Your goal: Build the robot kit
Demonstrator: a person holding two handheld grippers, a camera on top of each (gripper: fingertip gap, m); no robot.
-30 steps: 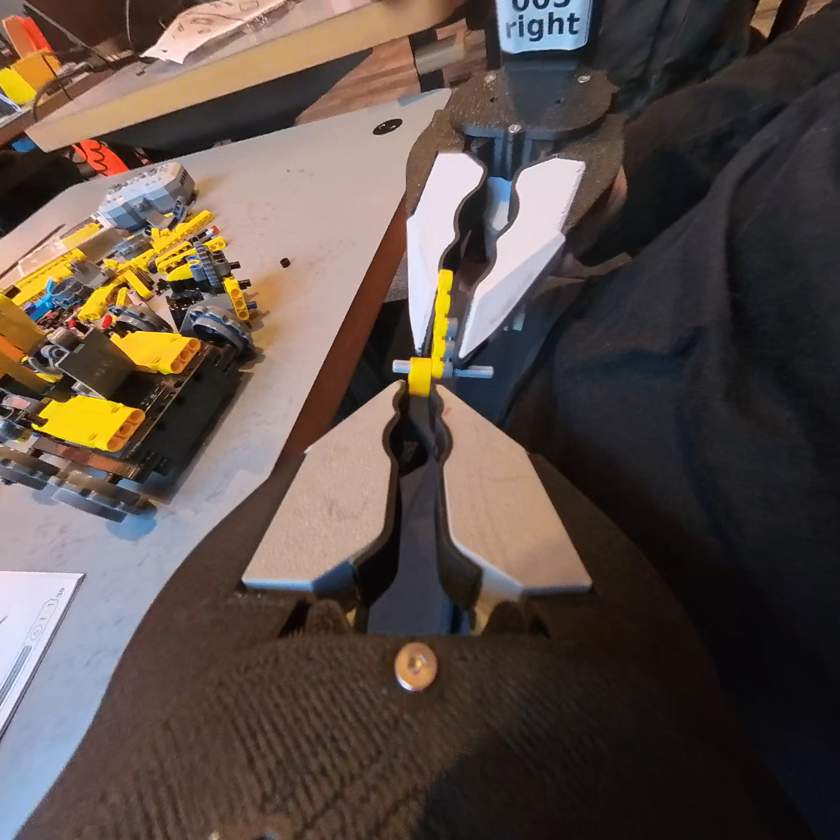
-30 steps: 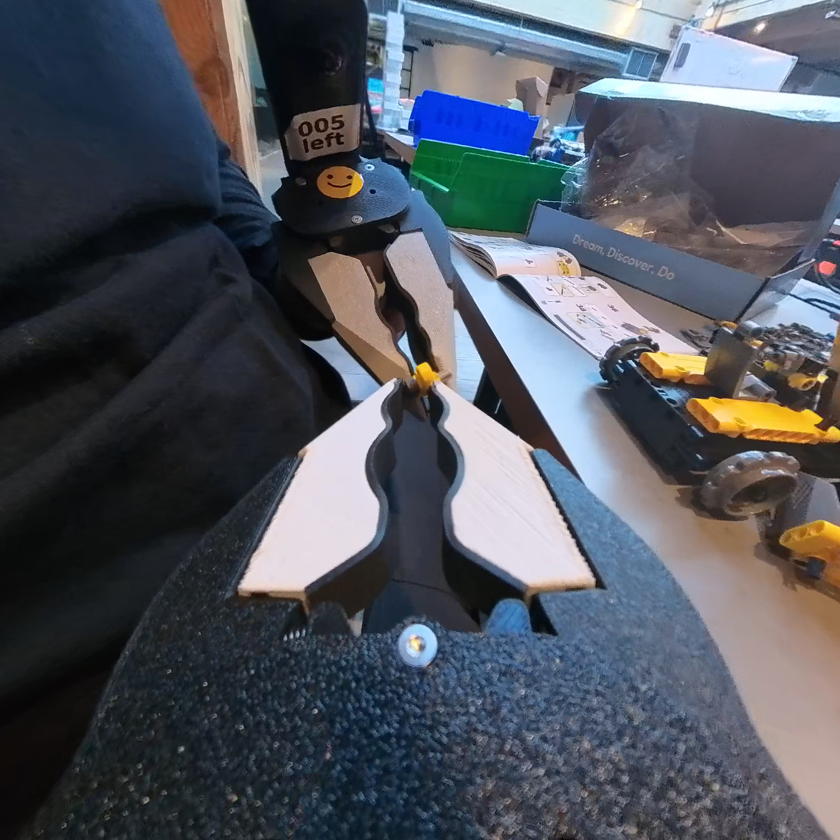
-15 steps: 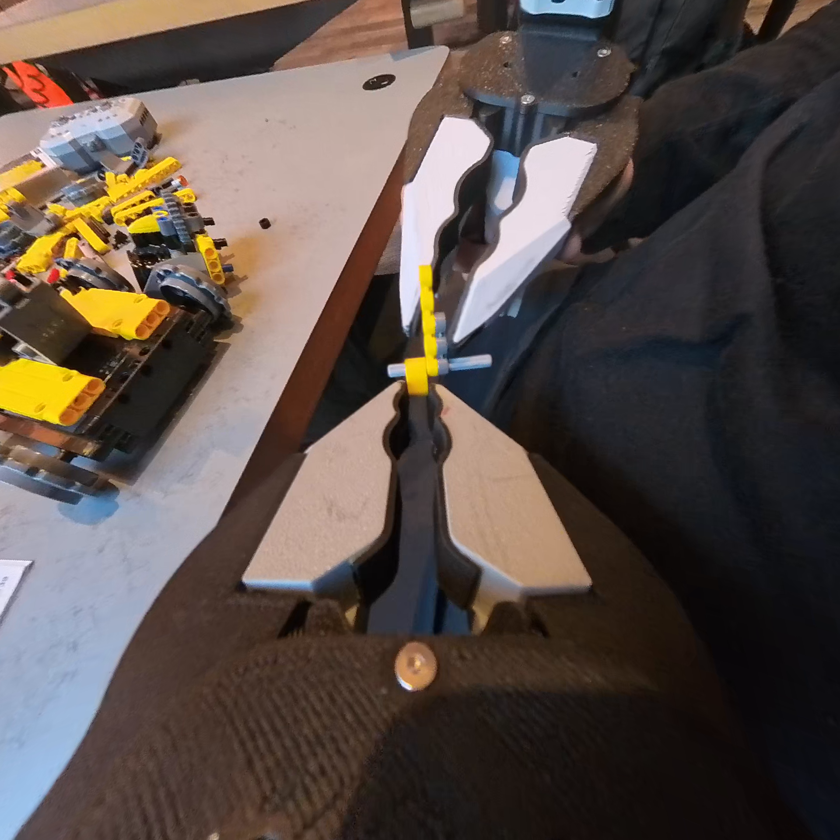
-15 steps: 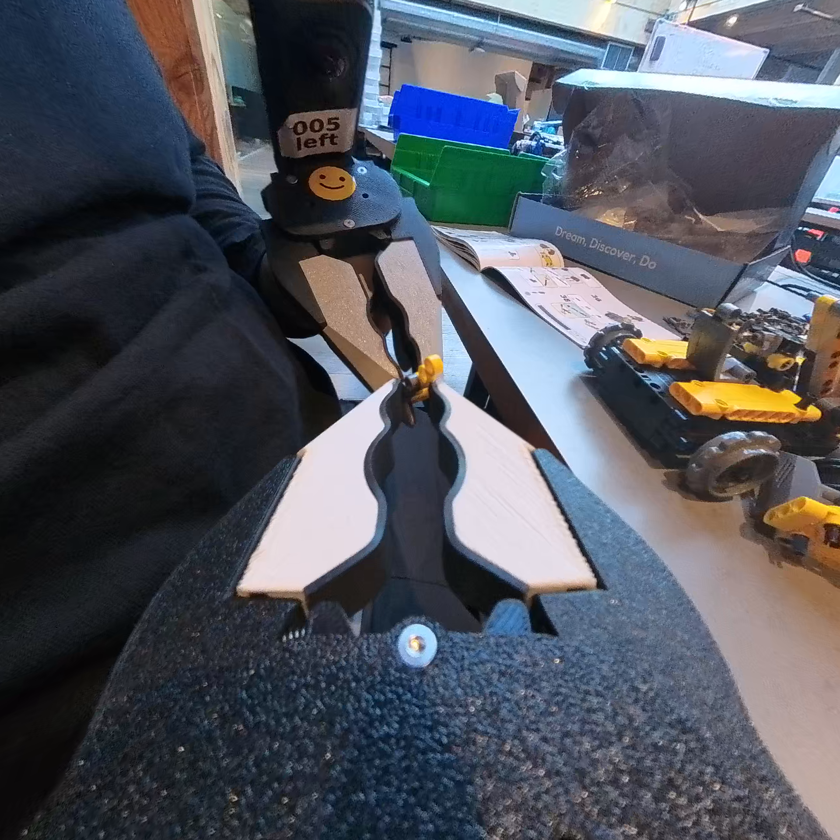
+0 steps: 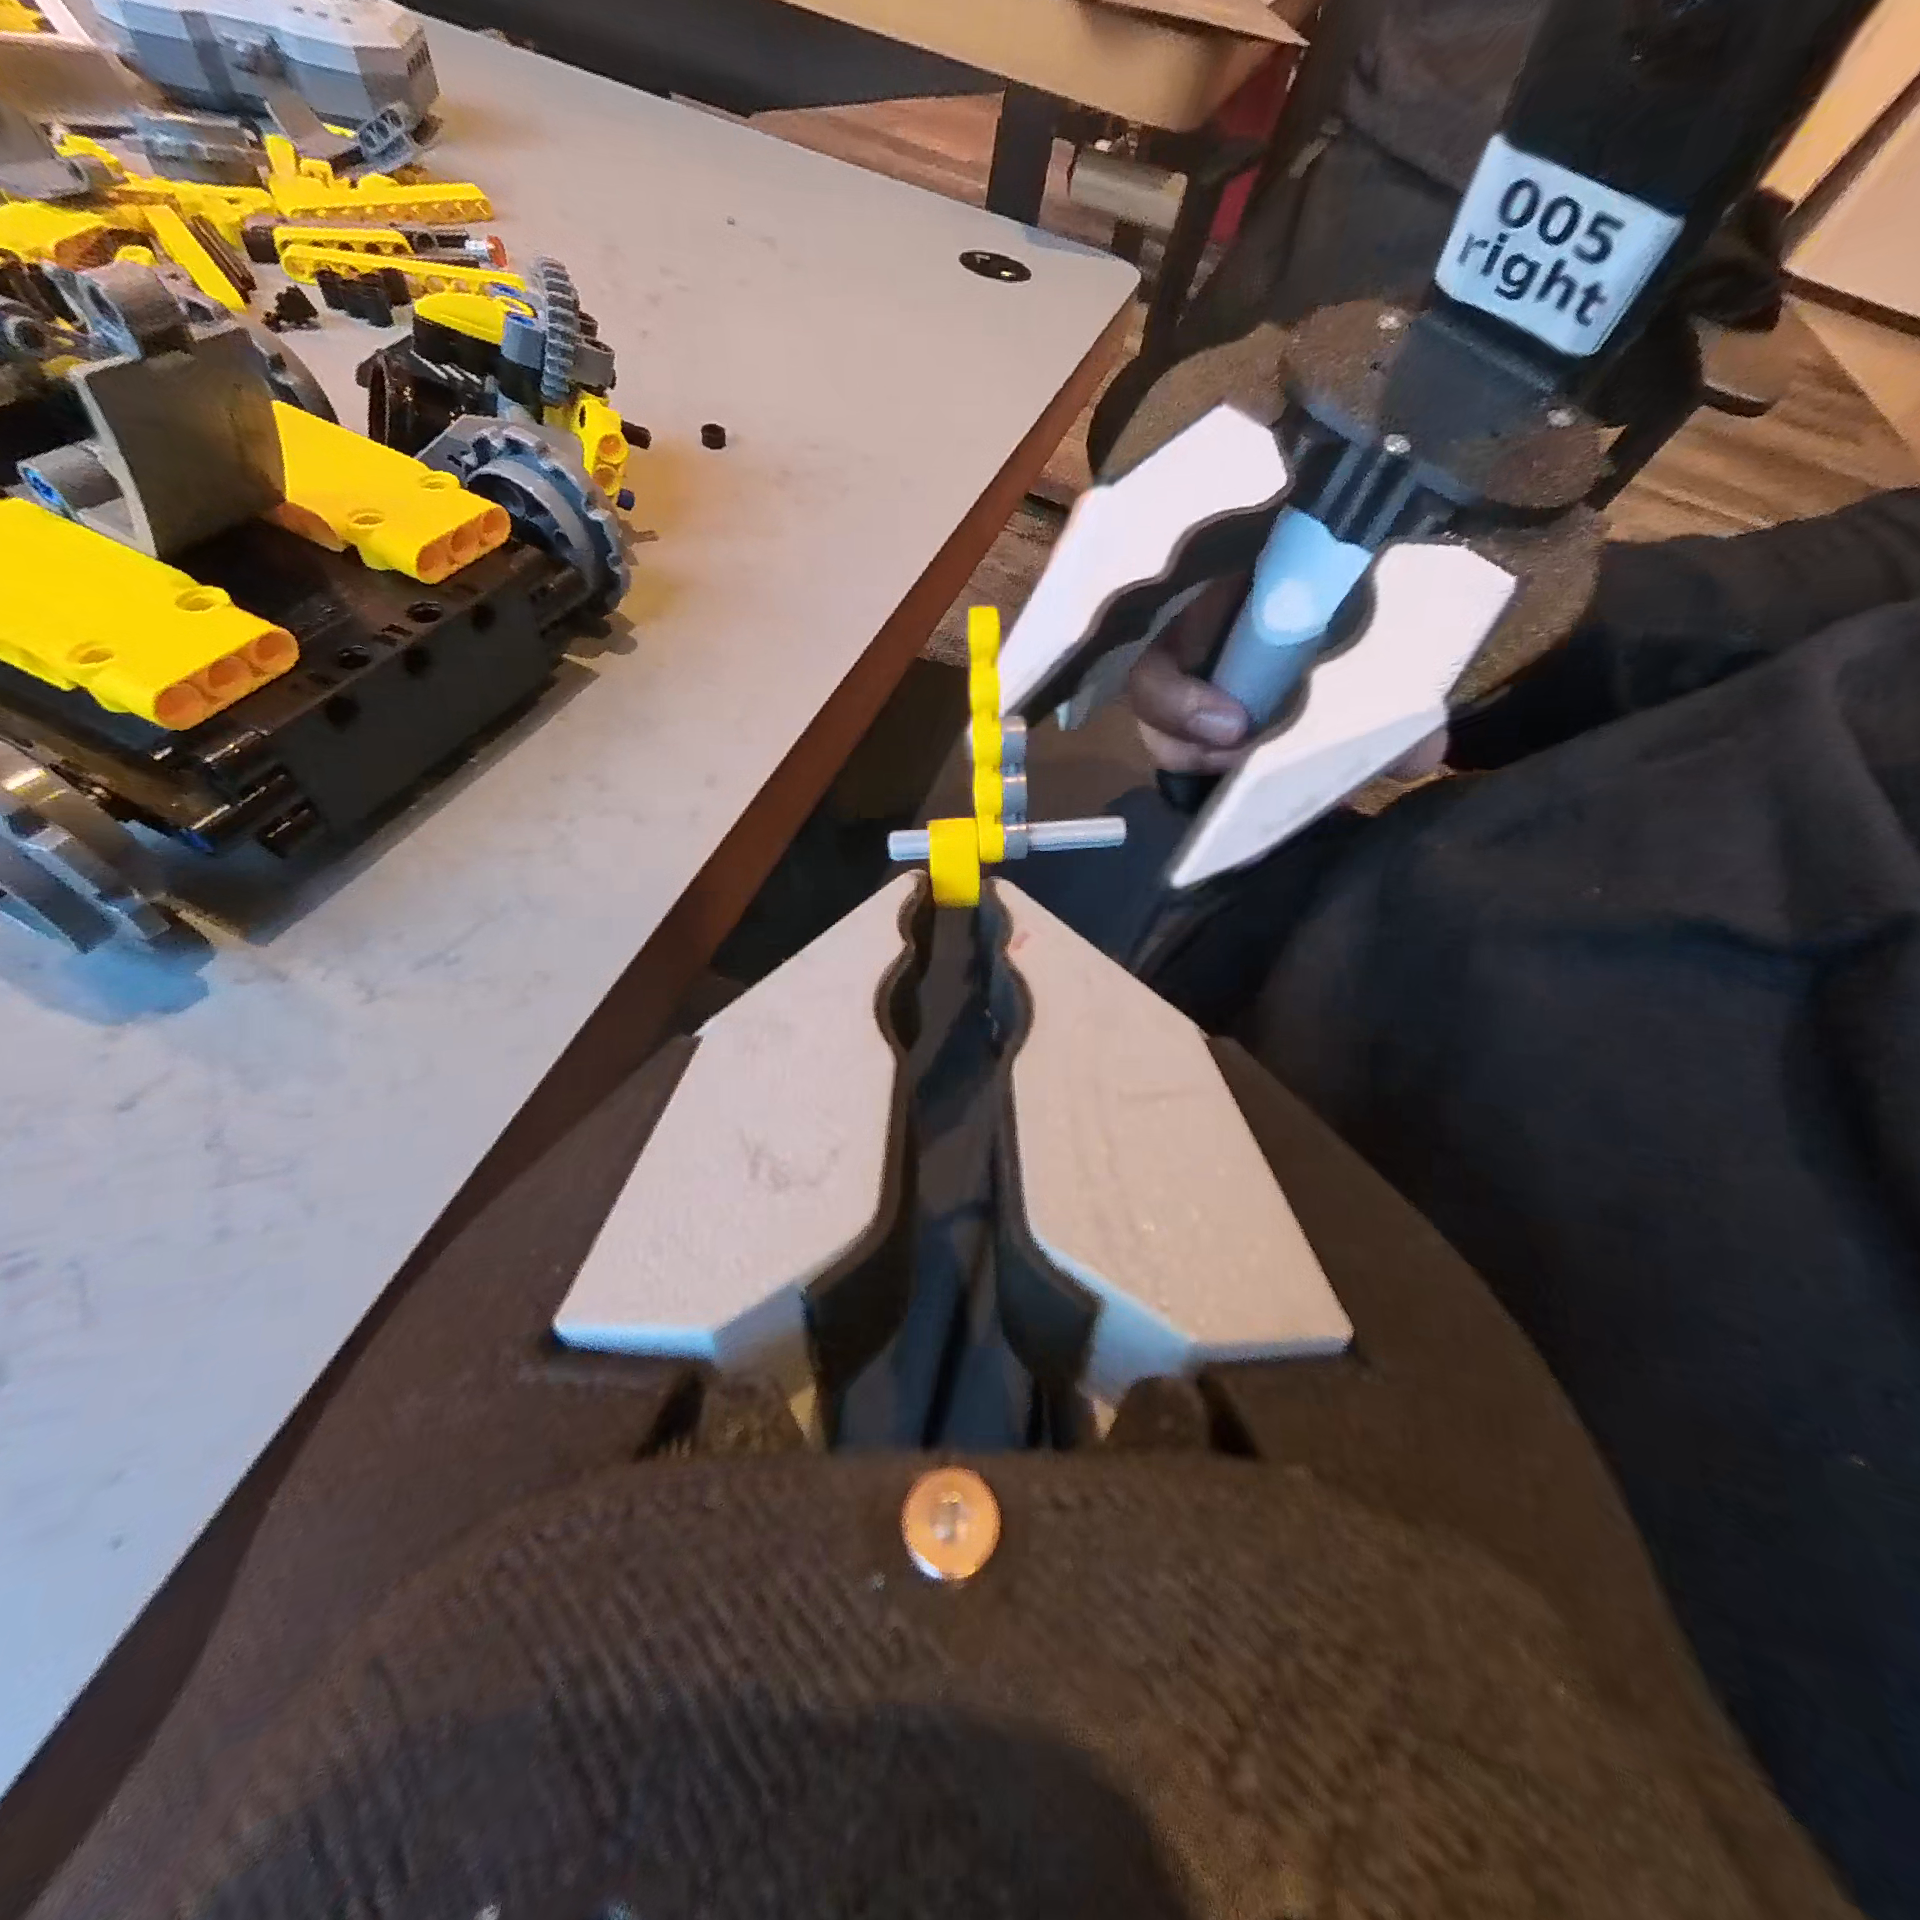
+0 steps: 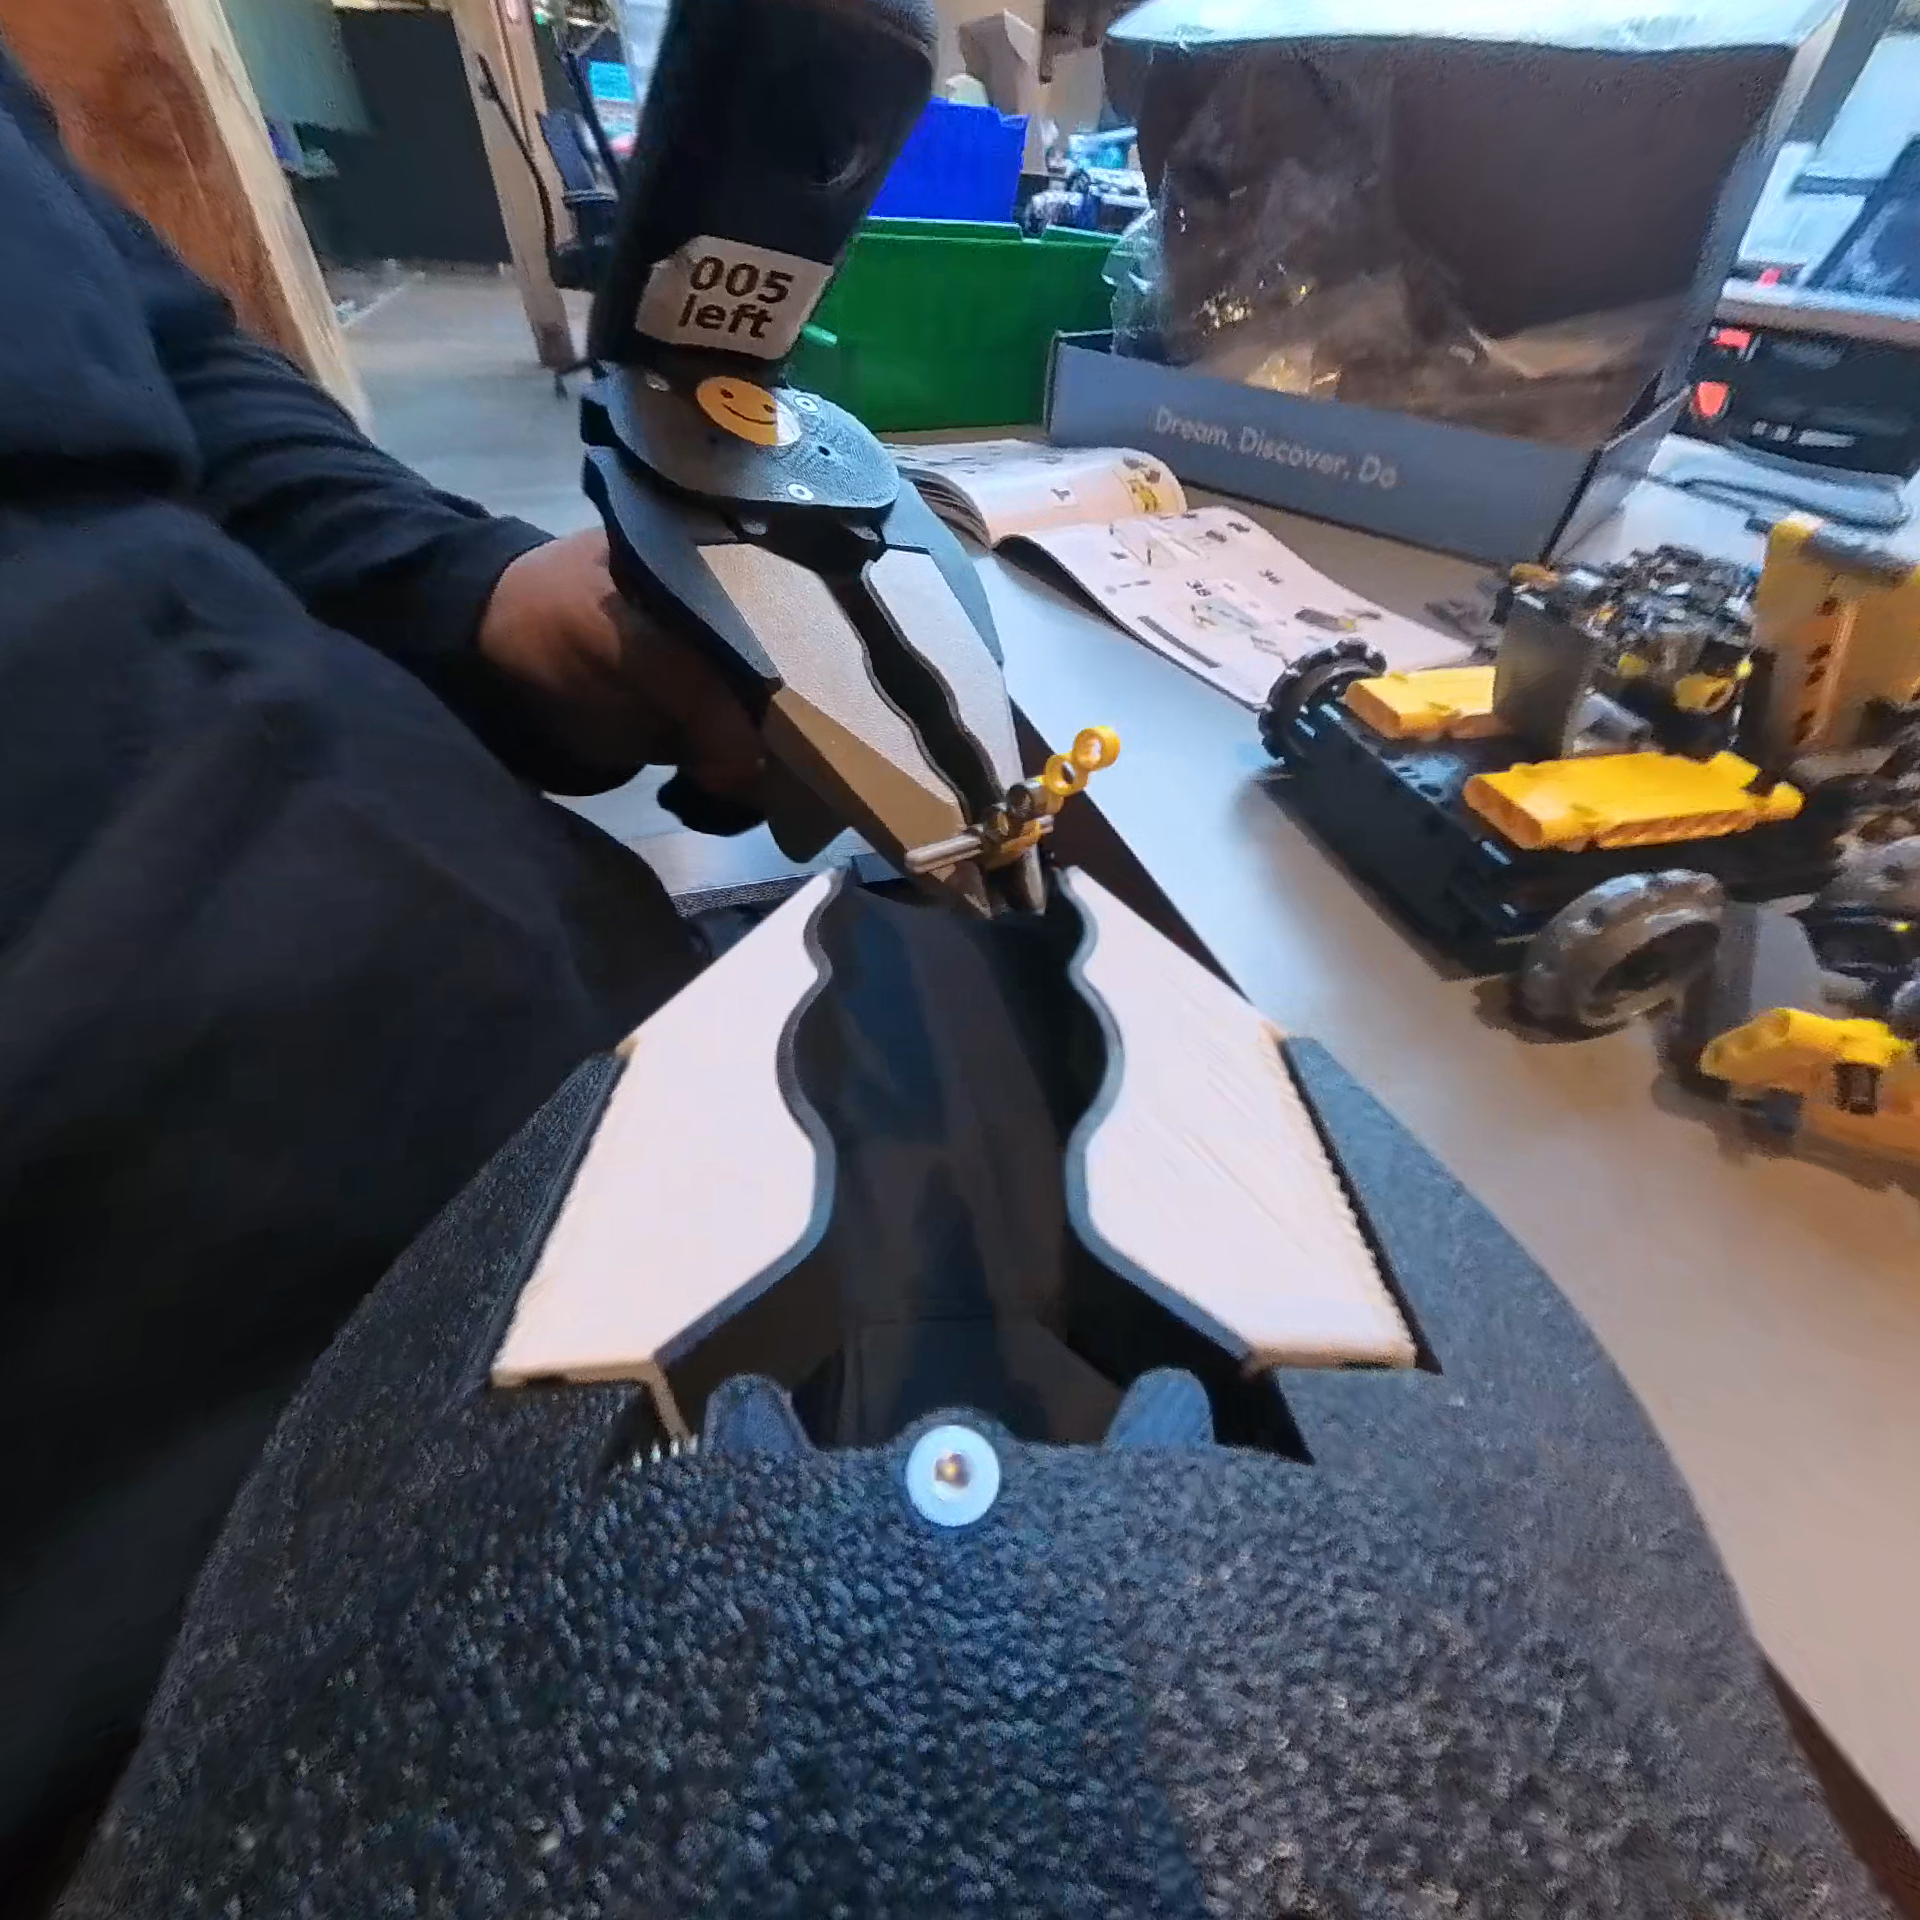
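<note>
The small yellow beam piece sits pinched at the very tips of the left gripper, out past the counter's edge over the person's dark clothing. It is a thin, flat strip of hard plastic with a row of round holes, a grey connector pressed against its side and a slim grey axle running crosswise through its lower end. It looks very light and stiff, smooth enough to pivot or slip if pinched on one hole alone; I would judge the flat faces near the axle the safest place to take it, and the axle the part likeliest to slide out.

The left fingers are drawn narrow, clamped on the piece's bottom lobe, matte grey with wavy inner edges. Just beyond them the right gripper has its pale fingers spread wide, holding nothing, one tip just beside the strip's upper end.

To the left fingers' left lies the grey counter, smooth and faintly scuffed, carrying a part-built yellow-and-black model vehicle with toothed grey wheels, and loose yellow beams farther out. Beyond the right fingers sit an open instruction booklet, a dark cardboard box and a green bin.
</note>
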